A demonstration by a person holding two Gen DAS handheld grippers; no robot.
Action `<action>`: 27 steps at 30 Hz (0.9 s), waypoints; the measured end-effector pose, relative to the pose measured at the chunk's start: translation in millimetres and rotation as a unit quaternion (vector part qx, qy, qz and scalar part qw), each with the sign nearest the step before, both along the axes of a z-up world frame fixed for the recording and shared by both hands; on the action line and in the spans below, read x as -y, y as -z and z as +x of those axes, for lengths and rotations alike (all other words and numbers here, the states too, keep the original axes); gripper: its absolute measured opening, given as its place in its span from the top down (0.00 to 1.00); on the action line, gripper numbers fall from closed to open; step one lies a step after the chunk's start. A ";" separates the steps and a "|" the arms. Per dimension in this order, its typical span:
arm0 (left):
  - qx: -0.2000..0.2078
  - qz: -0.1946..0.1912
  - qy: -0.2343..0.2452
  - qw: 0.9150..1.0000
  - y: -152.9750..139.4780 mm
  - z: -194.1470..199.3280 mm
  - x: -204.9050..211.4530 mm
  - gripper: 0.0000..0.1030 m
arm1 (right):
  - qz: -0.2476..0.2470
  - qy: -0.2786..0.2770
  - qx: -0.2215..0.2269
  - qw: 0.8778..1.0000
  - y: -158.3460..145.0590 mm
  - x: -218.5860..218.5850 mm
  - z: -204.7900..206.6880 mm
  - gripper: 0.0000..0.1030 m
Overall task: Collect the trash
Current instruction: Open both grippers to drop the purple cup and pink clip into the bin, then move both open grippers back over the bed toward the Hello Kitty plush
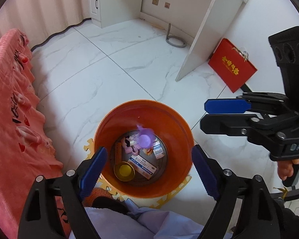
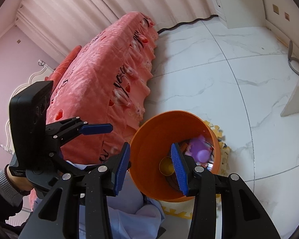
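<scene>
Left wrist view: my left claw (image 1: 147,171) spread wide, empty, above orange bin (image 1: 101,131). Right claw (image 2: 151,169) also spread, empty. Trash sits in bin: purple cup (image 1: 144,139), medicine boxes (image 1: 143,164), yellow lid (image 1: 124,171). I judge collecting nearly done; no loose trash visible on floor (image 1: 109,75).

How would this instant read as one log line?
left gripper: open, empty | right gripper: open, empty | purple object: over orange bin | bin: holds trash
</scene>
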State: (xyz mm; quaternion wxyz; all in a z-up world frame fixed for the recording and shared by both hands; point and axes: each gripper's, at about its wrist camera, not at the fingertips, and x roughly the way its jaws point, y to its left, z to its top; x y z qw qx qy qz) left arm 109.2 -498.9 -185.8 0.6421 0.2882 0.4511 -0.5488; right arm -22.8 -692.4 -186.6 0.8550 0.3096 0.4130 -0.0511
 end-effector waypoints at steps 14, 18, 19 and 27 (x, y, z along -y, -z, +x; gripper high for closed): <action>0.043 -0.029 -0.070 0.996 -52.1 7.0 -79.2 0.06 | -0.059 -0.071 0.026 0.995 -61.5 -59.9 15.4 0.26; 0.057 -0.028 -0.100 0.993 -63.4 5.7 -108.9 0.06 | -0.067 -0.096 0.031 0.993 -76.1 -88.1 22.2 0.23; 0.059 -0.029 -0.107 0.992 -67.0 5.3 -118.0 0.06 | -0.066 -0.101 0.031 0.992 -78.2 -93.7 23.7 0.22; 0.070 -0.056 -0.172 0.981 -95.0 0.9 -186.9 0.06 | -0.075 -0.165 0.054 0.982 -104.4 -167.7 35.6 0.15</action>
